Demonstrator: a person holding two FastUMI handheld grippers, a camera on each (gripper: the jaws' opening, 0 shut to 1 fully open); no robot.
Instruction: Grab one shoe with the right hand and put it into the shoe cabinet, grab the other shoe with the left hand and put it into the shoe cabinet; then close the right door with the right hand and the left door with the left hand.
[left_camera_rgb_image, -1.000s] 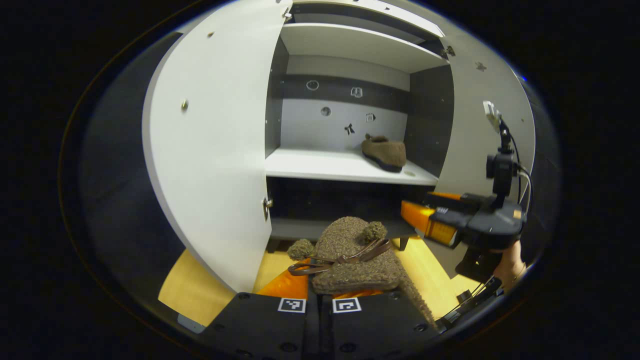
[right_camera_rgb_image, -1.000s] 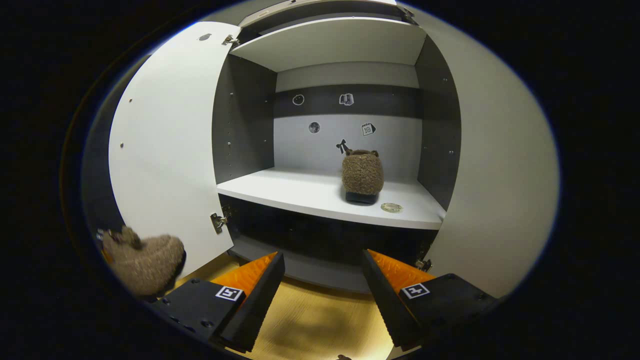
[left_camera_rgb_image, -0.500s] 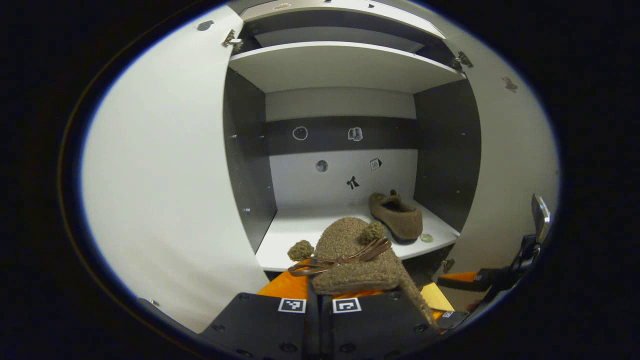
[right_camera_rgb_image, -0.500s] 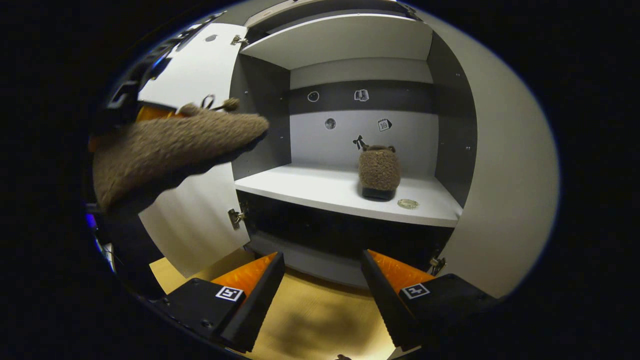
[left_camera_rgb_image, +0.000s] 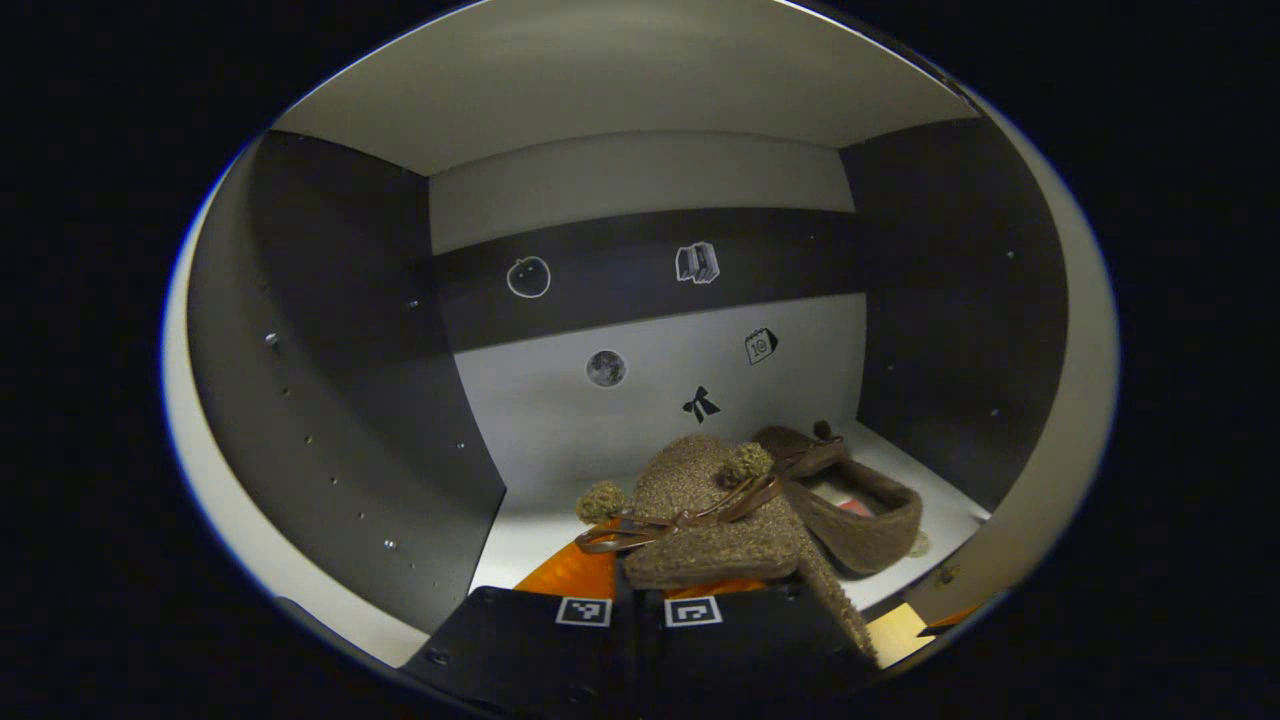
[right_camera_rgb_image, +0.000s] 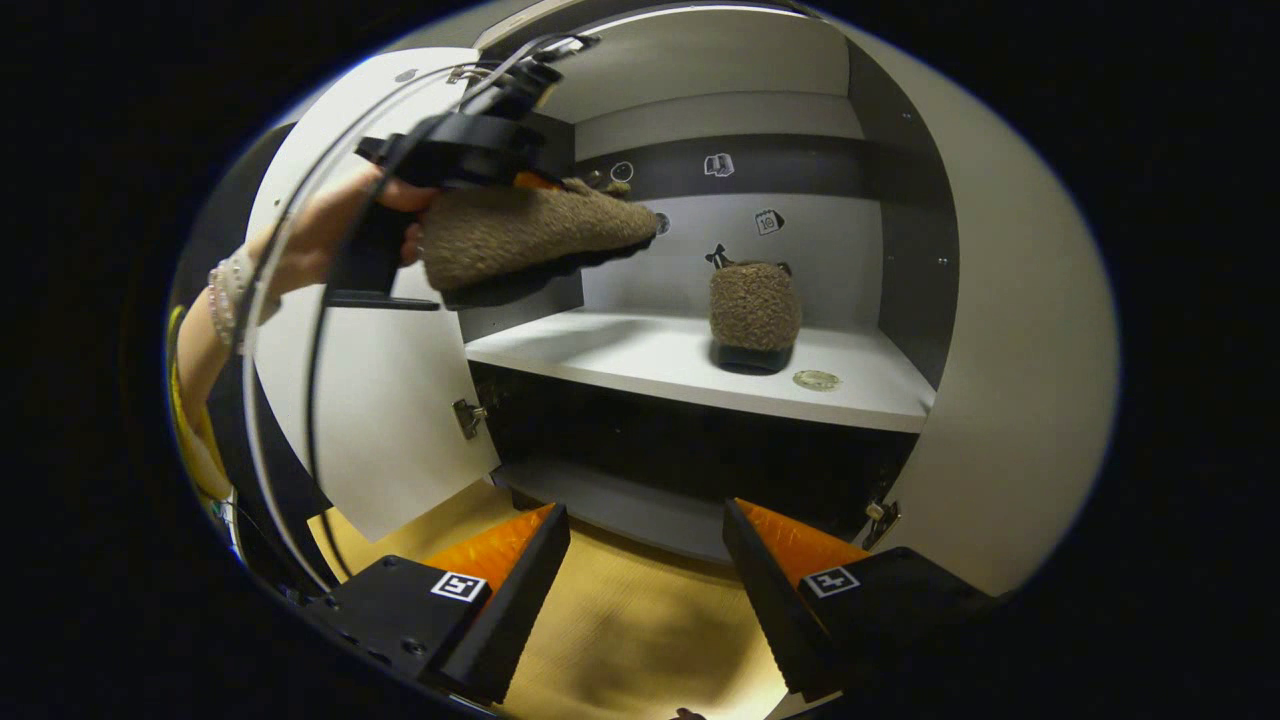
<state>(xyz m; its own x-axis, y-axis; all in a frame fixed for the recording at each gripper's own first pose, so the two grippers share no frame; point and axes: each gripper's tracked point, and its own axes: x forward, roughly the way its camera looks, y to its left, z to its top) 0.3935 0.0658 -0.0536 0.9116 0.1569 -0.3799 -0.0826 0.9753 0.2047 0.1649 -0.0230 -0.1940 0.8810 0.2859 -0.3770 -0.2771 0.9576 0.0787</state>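
We hold one fuzzy brown slipper (left_camera_rgb_image: 700, 525) clamped in our left gripper (left_camera_rgb_image: 640, 590); right gripper (right_camera_rgb_image: 645, 545) wide, bare; matching slipper (right_camera_rgb_image: 754, 312) on white shelf (right_camera_rgb_image: 620, 360).

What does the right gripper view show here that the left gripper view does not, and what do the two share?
The right gripper view alone gives the open right gripper over the wooden floor, the person's hand carrying the left gripper, both open cabinet doors, and the lower shelf.

The left gripper view alone gives the held slipper's bow and pompoms up close.

Both share the held slipper, the placed slipper on the white shelf, and the stickers on the back wall.
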